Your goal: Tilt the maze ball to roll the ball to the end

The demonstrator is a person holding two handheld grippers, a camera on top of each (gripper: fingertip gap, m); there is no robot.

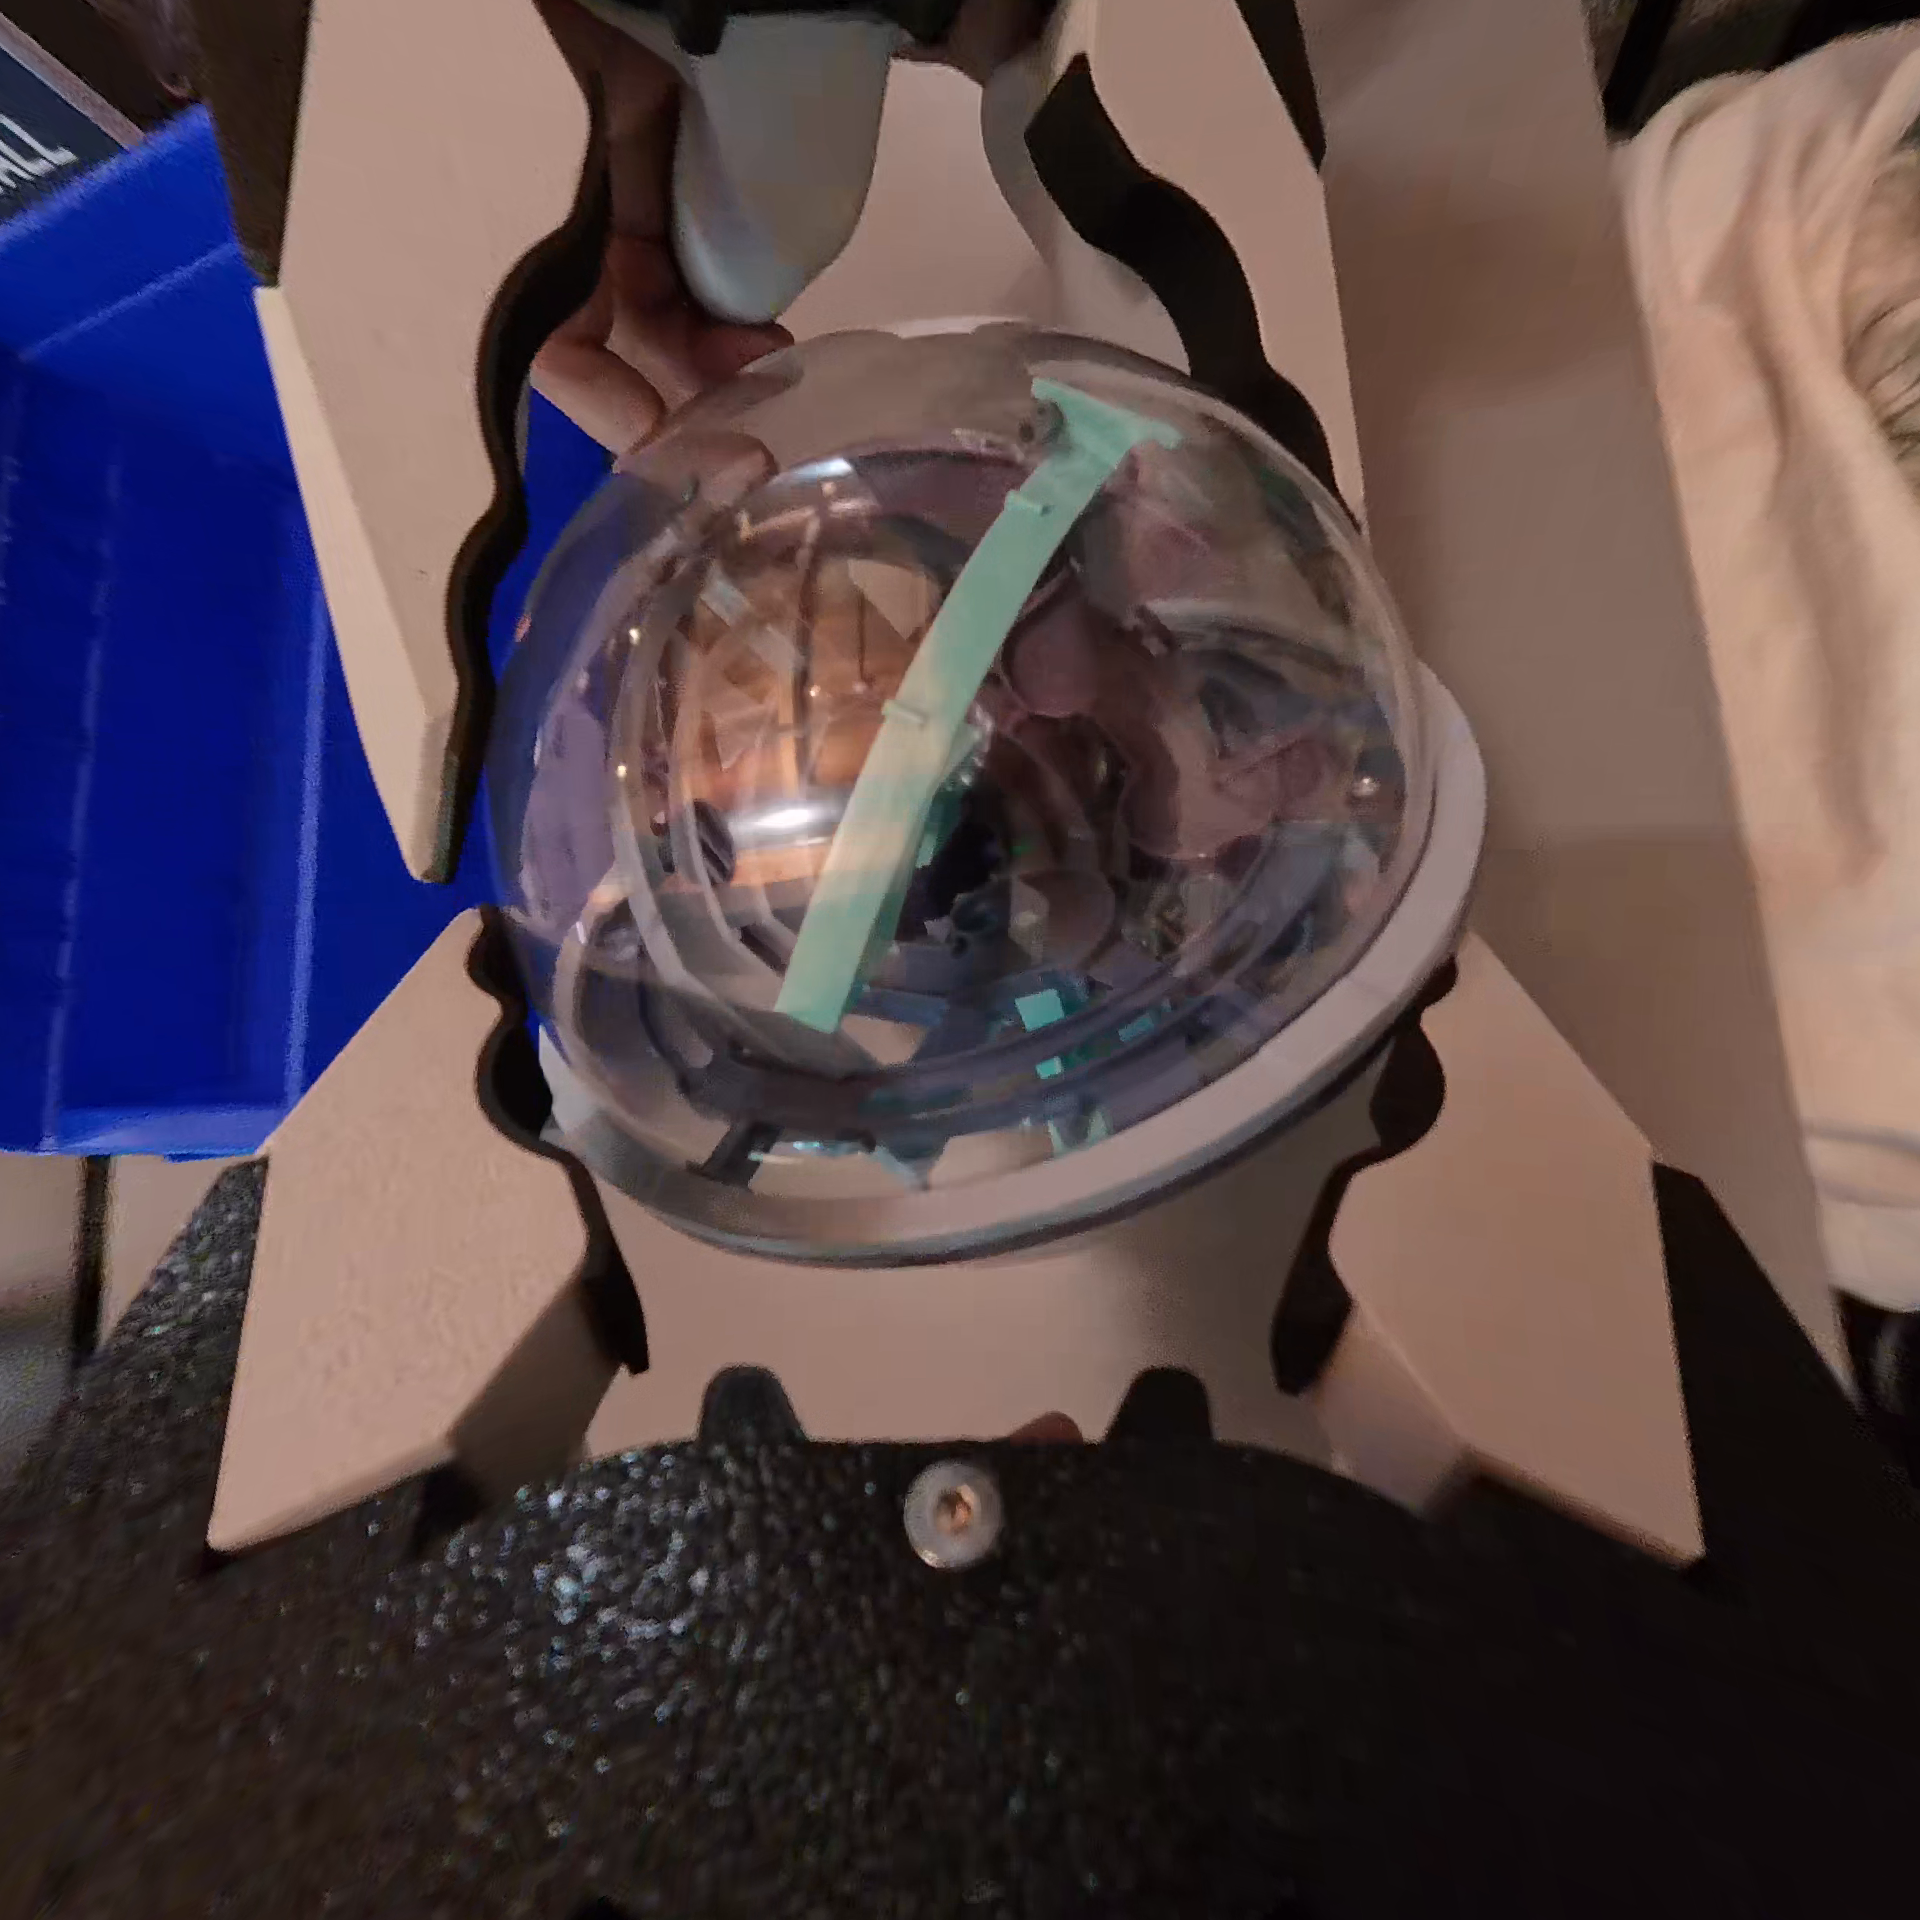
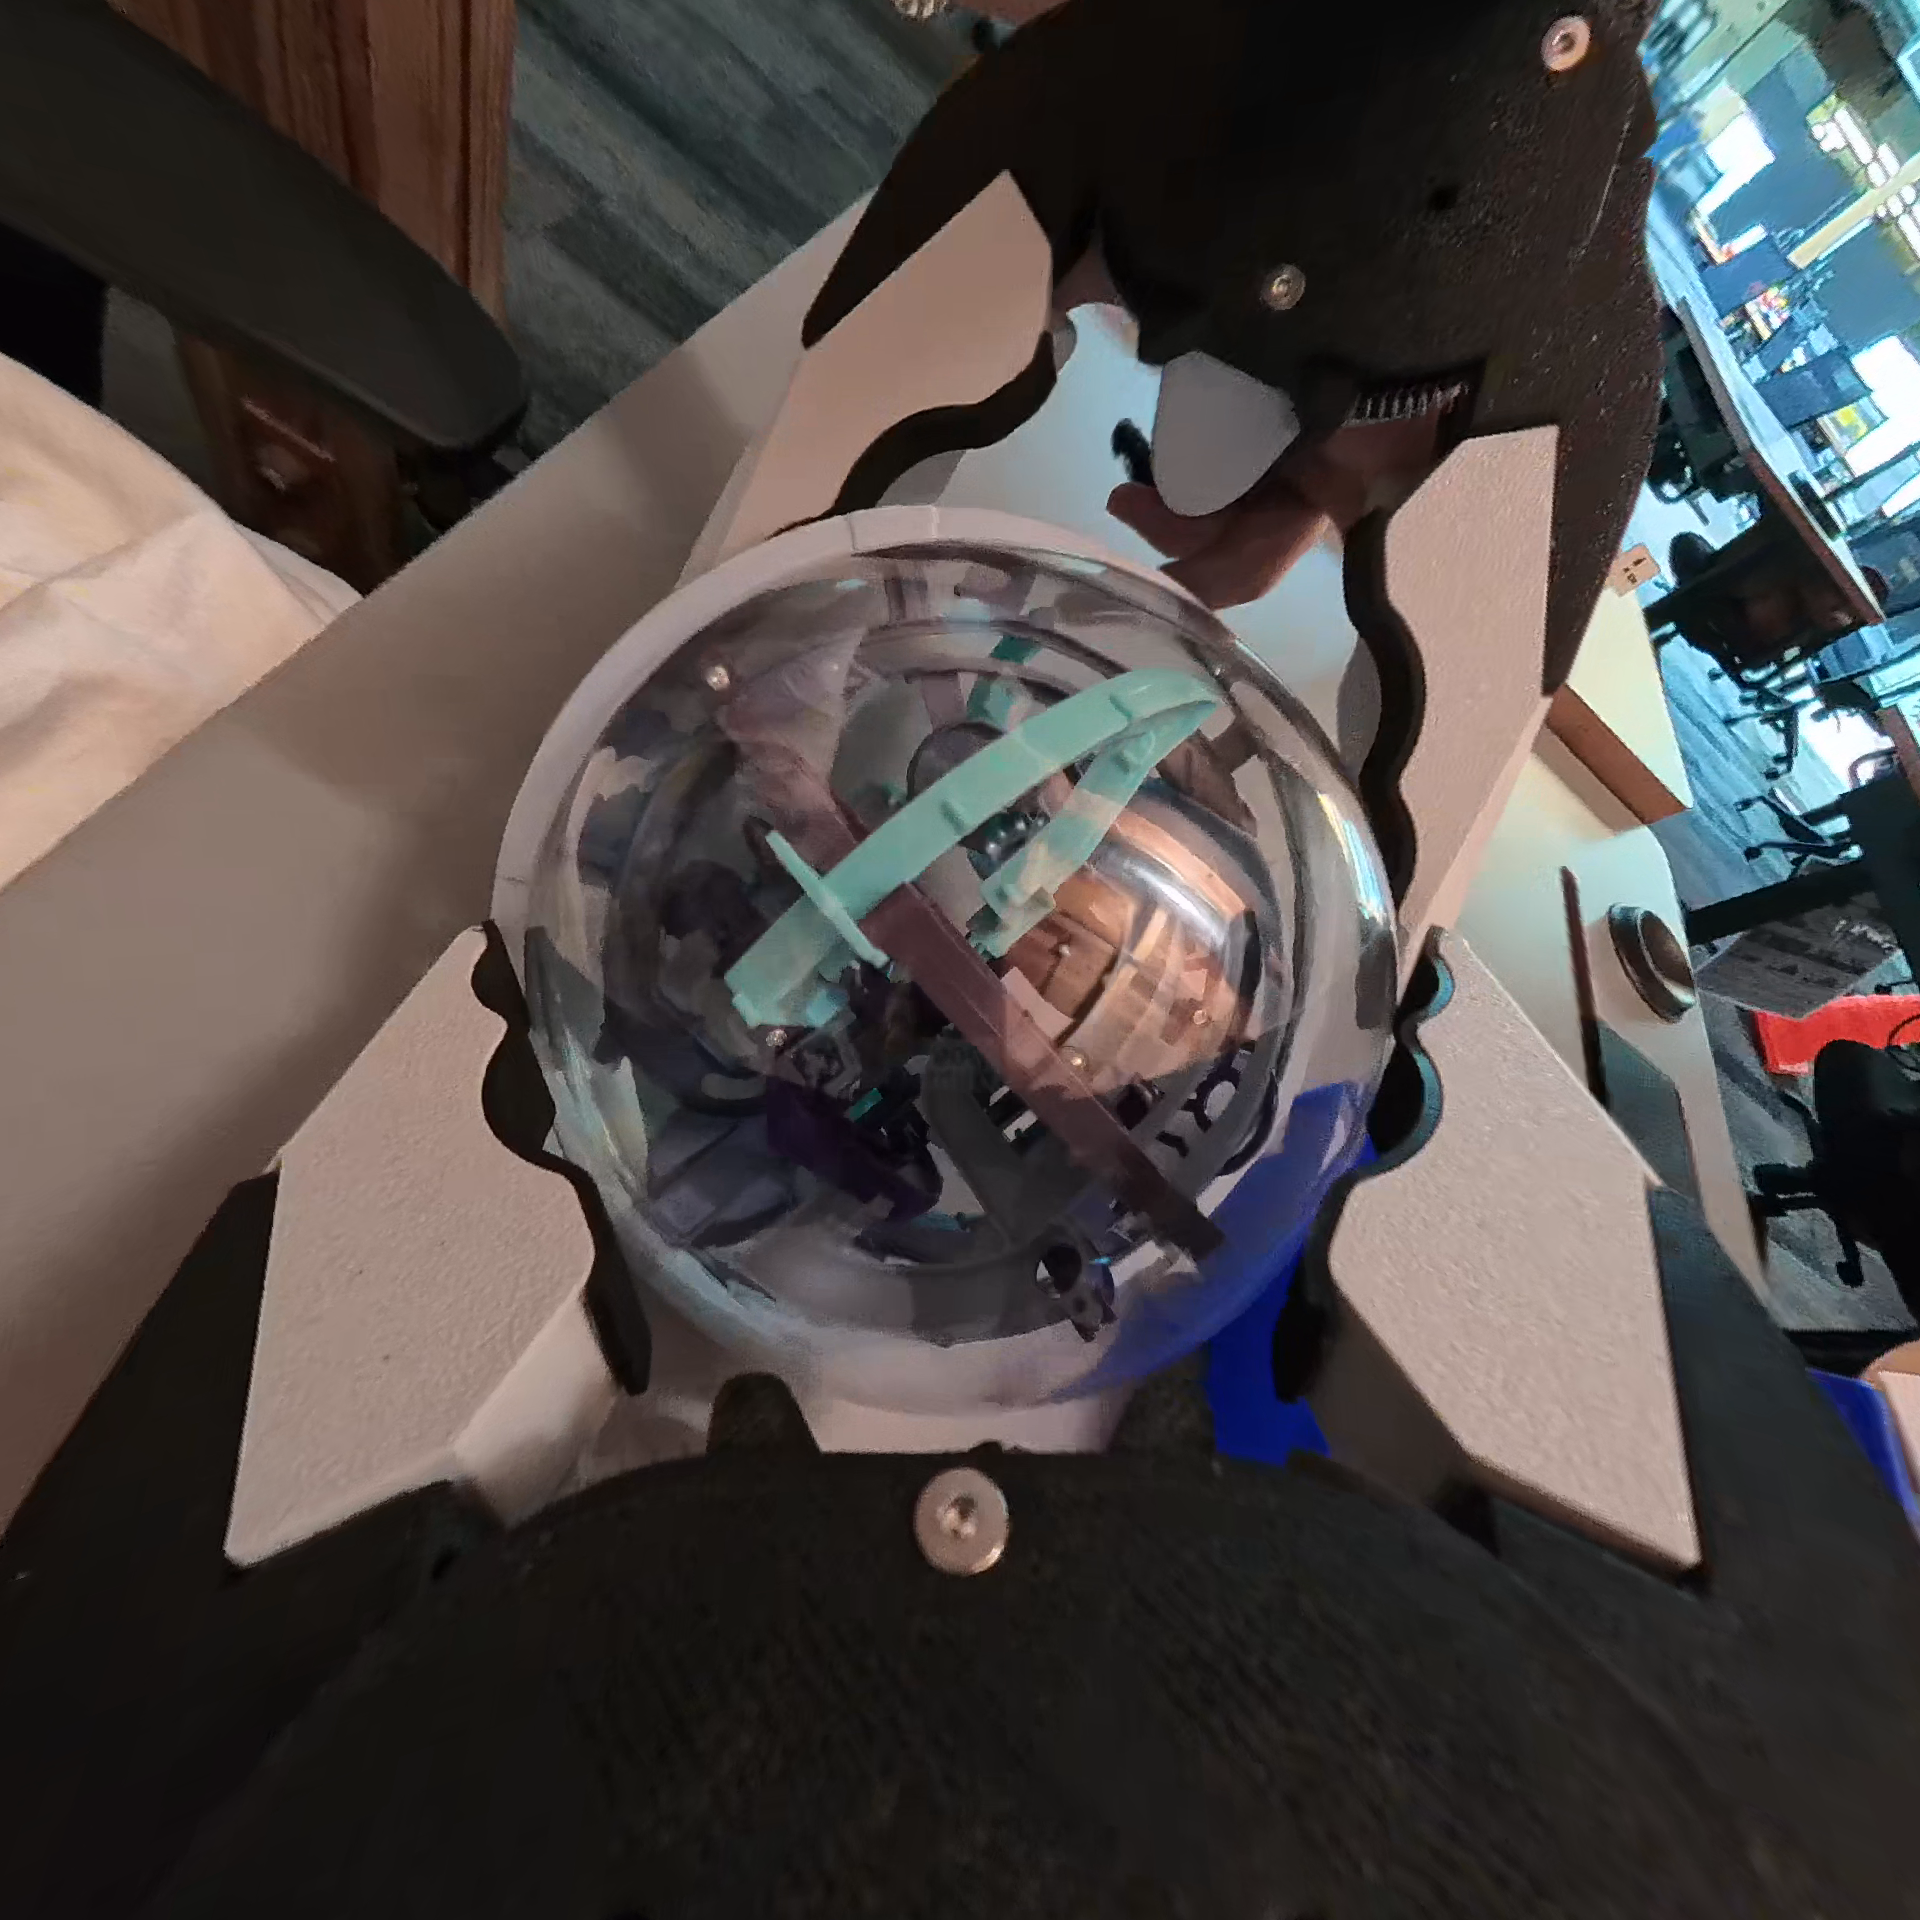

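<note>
Maze ball (image 1: pixel 956 790), a clear sphere with teal and dark tracks inside and a white seam ring, held aloft between two grippers that face each other. Left gripper (image 1: pixel 961 997): white fingers (image 1: pixel 395 1122) pressed against the sphere's lower flanks at frame centre, grasping it. Right gripper (image 2: pixel 956 1049): fingers (image 2: pixel 416 1132) likewise clamped on both sides of the sphere. In each view the opposing gripper shows at the top of the frame, with a hand on its white handle. A blue bin (image 1: pixel 156 727) lies at the left; a white table (image 2: pixel 1621 935) at the right.

The small ball inside cannot be picked out. Risks, as judged: the smooth curved shell may slip between the fingers if one gripper turns faster than the other; too steep a tilt could throw the ball off its narrow track.
</note>
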